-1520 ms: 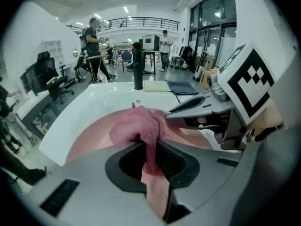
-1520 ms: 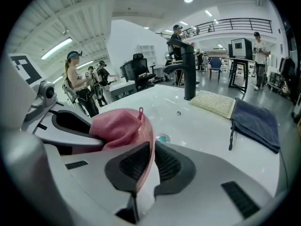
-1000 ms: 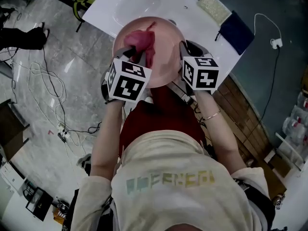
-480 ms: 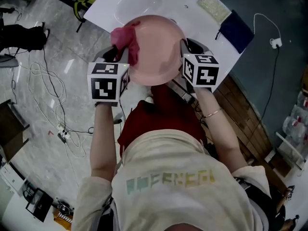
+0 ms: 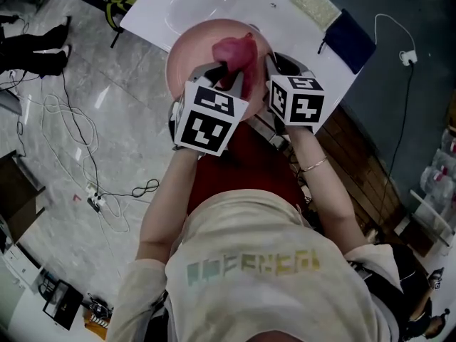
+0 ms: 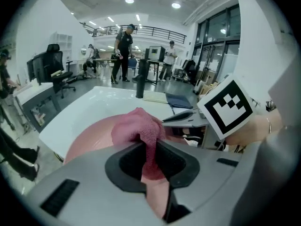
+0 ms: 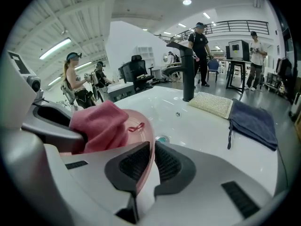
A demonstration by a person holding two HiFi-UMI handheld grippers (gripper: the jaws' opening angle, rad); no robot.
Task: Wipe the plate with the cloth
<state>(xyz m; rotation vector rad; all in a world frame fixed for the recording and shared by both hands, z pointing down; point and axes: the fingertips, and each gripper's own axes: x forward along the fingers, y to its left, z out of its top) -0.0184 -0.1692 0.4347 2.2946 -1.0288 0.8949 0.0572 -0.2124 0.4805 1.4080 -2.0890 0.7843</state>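
A pink plate [image 5: 192,55] is held in the air over a white sink counter [image 5: 214,6]. My right gripper [image 5: 269,66] is shut on the plate's right rim [image 7: 148,140]. My left gripper [image 5: 222,73] is shut on a crumpled pink cloth [image 5: 236,52], which lies against the plate's inner face near its middle. In the left gripper view the cloth [image 6: 141,126] bunches out past the jaws onto the plate [image 6: 94,135]. From the right gripper view the cloth [image 7: 101,126] sits on the plate beside the left gripper's finger [image 7: 51,131].
A black faucet [image 7: 187,72], a beige sponge pad [image 7: 210,103] and a dark blue cloth [image 7: 254,121] lie on the counter behind the basin. Cables [image 5: 71,134] trail over the grey floor on the left. Several people stand in the background.
My left gripper has swung the cloth from the plate's left edge back over the plate's middle. The right gripper and the plate have hardly moved.
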